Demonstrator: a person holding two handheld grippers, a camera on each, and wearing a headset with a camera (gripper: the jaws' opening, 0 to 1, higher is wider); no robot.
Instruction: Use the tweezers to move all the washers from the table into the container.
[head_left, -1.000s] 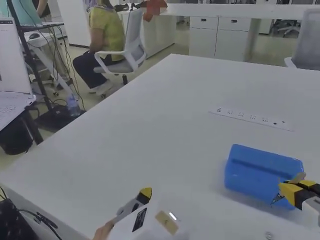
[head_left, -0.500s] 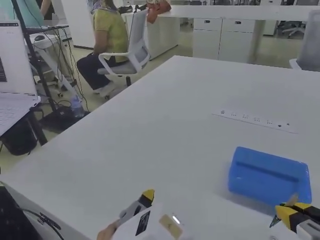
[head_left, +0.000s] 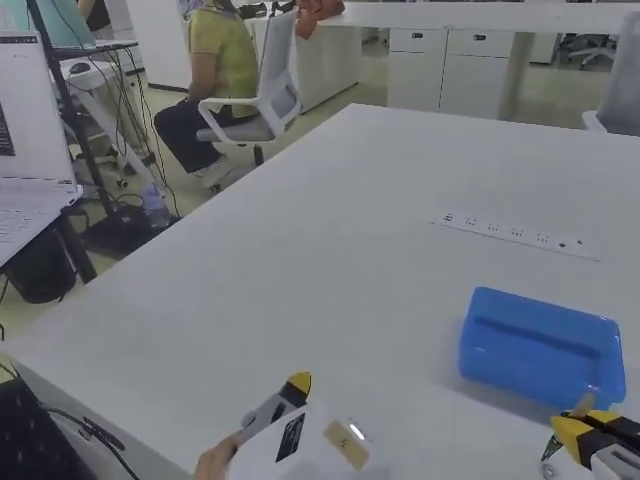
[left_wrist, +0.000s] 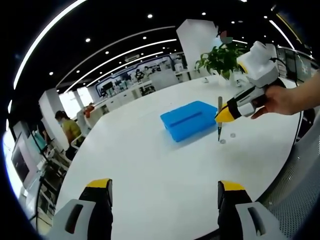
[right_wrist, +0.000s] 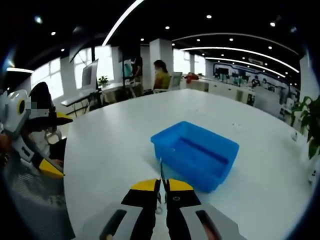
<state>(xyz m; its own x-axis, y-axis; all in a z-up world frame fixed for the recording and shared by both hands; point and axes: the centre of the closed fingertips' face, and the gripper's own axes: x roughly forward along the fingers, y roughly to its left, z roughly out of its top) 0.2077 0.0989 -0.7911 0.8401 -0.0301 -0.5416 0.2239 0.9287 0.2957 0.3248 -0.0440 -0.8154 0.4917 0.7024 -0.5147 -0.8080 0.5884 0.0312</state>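
Head view, white surface (head_left: 330, 250) in open office, blue container (head_left: 540, 345), power strip (head_left: 515, 235), seated person (head_left: 215, 60), left gripper (left_wrist: 161, 185) fingers spread wide, empty, right gripper (right_wrist: 161, 185) fingers pinched on tweezers (left_wrist: 219, 115).

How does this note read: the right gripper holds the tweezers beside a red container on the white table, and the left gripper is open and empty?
One slip: the container is blue, not red, as the right gripper view shows. The rest stands: the right gripper holds the tweezers beside it on the white table, and the left gripper is open and empty.
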